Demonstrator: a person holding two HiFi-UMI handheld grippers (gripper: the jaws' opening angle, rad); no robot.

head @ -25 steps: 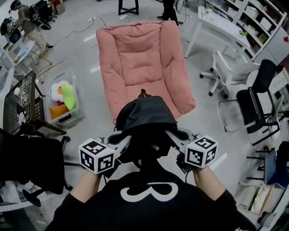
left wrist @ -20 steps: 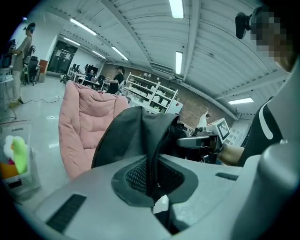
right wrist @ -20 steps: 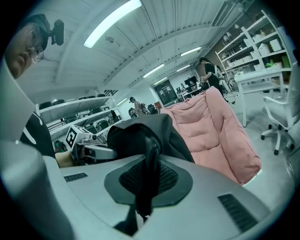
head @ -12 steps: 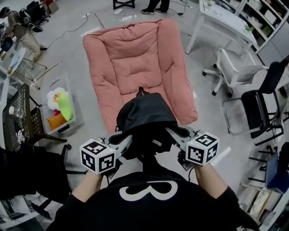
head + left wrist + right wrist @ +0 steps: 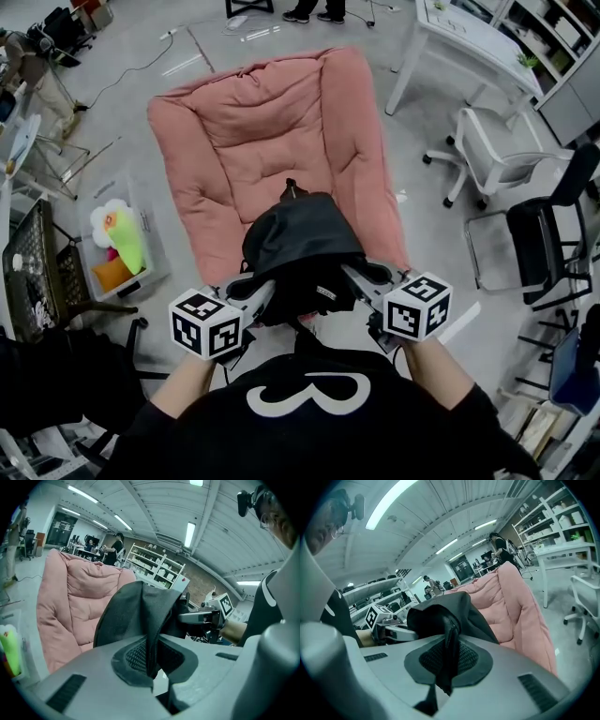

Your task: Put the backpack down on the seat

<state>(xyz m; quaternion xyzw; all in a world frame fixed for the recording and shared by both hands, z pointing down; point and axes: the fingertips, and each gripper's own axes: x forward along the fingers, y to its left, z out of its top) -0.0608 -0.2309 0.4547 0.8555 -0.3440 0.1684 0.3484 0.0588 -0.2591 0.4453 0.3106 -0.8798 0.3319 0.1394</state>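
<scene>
Backpack (image 5: 302,234) farther over pink seat (image 5: 253,131)

A clear box (image 5: 159,264) sits at the left of the frame, with soft toys (image 5: 126,247) inside it. Just left of the box stands a black wire basket (image 5: 37,246). A white table (image 5: 469,42) is at the upper right, with a white chair (image 5: 497,159) below it. A black chair (image 5: 542,225) is at the far right. The floor (image 5: 441,272) is grey.

Front of seat (image 5: 274,155) unseen behind backpack (image 5: 300,246)
</scene>
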